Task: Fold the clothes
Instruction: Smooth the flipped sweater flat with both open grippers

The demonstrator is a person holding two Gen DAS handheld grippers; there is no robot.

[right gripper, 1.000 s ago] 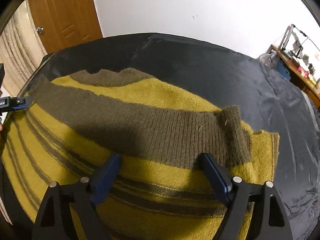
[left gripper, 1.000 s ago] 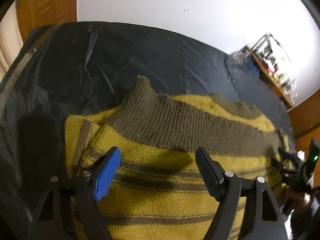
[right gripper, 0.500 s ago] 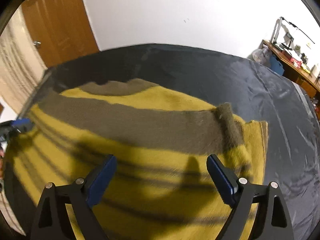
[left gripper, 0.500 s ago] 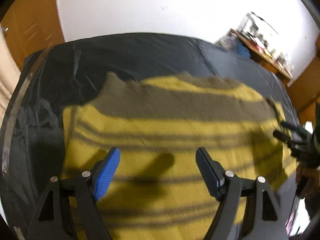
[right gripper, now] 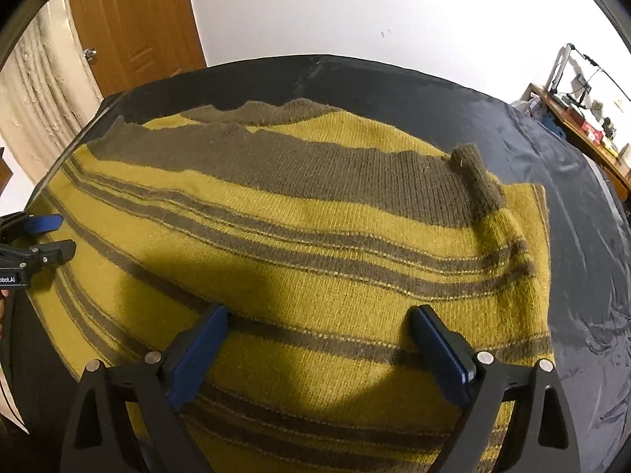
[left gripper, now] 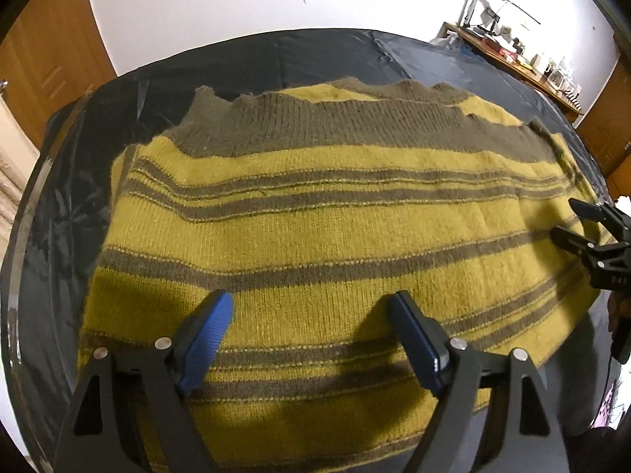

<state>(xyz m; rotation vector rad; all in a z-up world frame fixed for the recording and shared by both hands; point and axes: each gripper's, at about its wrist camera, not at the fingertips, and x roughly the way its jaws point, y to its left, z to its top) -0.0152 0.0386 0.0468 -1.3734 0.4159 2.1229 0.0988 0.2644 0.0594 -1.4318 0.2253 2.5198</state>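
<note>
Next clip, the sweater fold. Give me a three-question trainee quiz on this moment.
1. True or false: the left gripper is clamped on the striped sweater.
2. The brown ribbed band lies at the sweater's: A) near edge, B) far edge.
3. What covers the table under the sweater?

Key: 1. False; its jaws stand open above the knit, as do the right gripper's, which have just been opening. 2. B. 3. A dark sheet.
</note>
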